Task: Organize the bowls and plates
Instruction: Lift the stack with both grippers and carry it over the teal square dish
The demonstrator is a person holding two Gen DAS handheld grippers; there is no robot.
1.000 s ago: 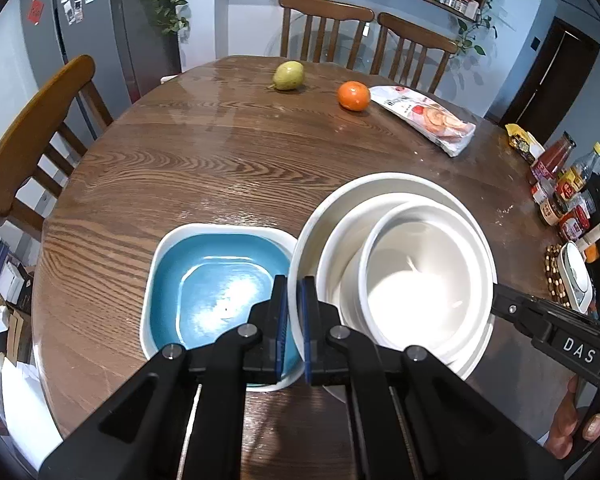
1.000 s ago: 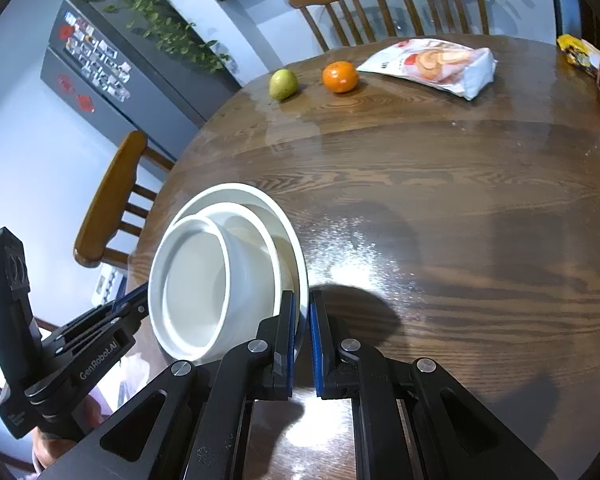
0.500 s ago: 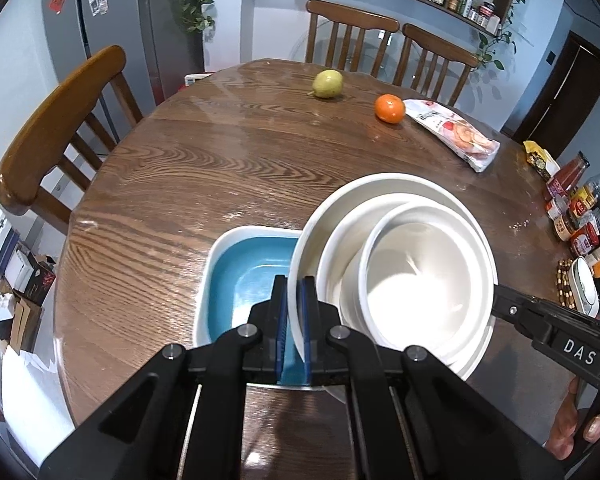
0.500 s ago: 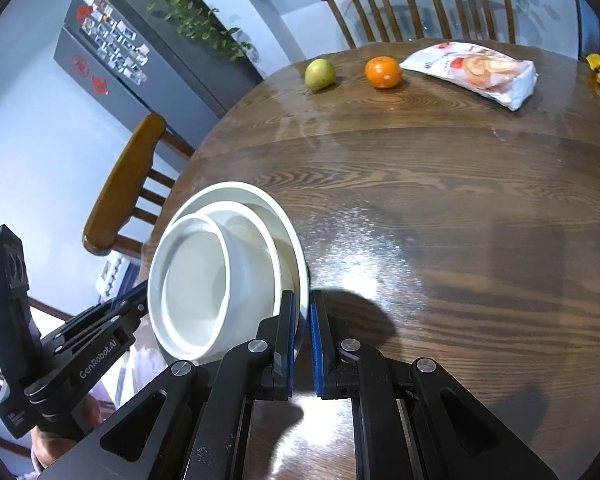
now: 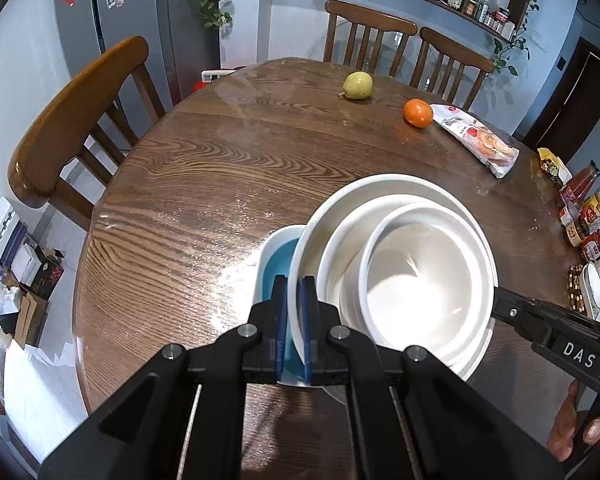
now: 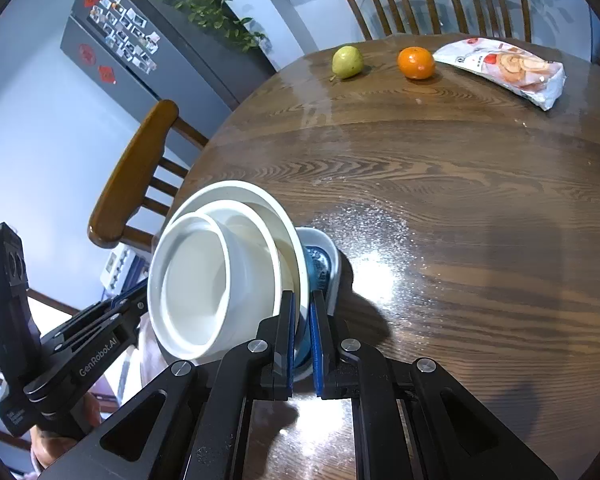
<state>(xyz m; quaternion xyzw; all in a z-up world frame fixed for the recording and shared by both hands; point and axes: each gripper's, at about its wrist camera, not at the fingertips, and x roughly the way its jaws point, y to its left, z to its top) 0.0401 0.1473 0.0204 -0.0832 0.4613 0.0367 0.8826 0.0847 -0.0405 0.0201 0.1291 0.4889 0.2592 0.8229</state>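
Note:
A stack of white dishes is held between both grippers above the table: a wide white plate [image 5: 340,200] with two nested white bowls [image 5: 424,280] in it. My left gripper [image 5: 294,308] is shut on the plate's near rim. My right gripper [image 6: 302,316] is shut on the opposite rim of the plate [image 6: 236,192], bowls [image 6: 196,280] inside. A square blue dish with a white rim [image 5: 274,256] lies on the table under the stack, mostly hidden; it also shows in the right wrist view [image 6: 324,256].
On the round wooden table [image 5: 228,168] sit a pear [image 5: 358,85], an orange [image 5: 418,113] and a snack bag [image 5: 476,140] at the far side. Sauce bottles [image 5: 584,216] stand at the right edge. Wooden chairs [image 5: 80,120] surround the table.
The held stack has moved over the blue dish, which now shows only as a sliver under the plate. Both grippers stay shut on the plate's rim.

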